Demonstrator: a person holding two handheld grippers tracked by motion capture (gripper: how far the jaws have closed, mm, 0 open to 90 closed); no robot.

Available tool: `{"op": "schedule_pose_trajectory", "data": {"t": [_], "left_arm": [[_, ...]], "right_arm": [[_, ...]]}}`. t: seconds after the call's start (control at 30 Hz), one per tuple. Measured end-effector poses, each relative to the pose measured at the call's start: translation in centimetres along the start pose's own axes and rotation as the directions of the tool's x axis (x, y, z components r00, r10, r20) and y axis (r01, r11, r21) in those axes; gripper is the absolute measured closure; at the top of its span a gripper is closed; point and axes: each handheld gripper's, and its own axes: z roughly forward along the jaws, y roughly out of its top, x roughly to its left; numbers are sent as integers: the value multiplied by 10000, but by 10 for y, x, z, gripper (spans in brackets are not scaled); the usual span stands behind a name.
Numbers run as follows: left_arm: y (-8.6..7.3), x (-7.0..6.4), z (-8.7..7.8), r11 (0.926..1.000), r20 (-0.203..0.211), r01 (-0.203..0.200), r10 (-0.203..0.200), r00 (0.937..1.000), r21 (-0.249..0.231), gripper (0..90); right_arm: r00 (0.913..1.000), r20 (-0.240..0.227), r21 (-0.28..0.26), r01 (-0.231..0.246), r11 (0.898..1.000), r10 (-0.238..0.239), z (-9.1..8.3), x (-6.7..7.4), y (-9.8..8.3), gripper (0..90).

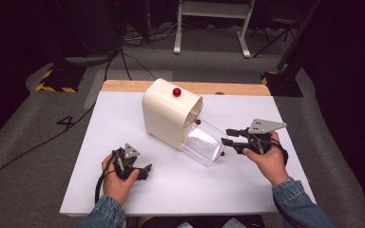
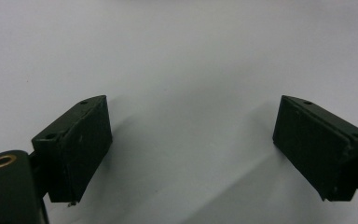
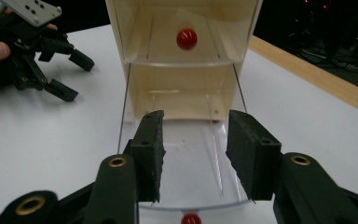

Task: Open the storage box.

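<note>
My right tongs (image 3: 195,156) sit spread at the clear drawer (image 1: 202,144), pulled out toward four o'clock from the cream cabinet (image 1: 167,114) mid-tabletop (image 1: 123,114). My left tongs (image 2: 191,140), at seven o'clock, gape wide, empty.

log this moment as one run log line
left gripper: open, on white table | right gripper: open at pulled-out clear drawer, red knob between jaws | cream drawer box: lower drawer out

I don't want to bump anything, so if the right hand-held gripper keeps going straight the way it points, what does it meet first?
Probably the clear plastic drawer pulled out of the cream box: the right hand-held gripper has its open jaws aimed at the drawer's front edge, though depth is hard to judge.
</note>
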Motion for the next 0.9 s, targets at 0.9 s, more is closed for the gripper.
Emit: {"op": "schedule_pose_trajectory", "data": {"t": [0.9], "left_arm": [[-1,-1,0,9998,-90,-136,135,9999,-116,122]], "right_arm": [[9967,-775,-320,217,9993,-241,74,-10,31,673]]}}
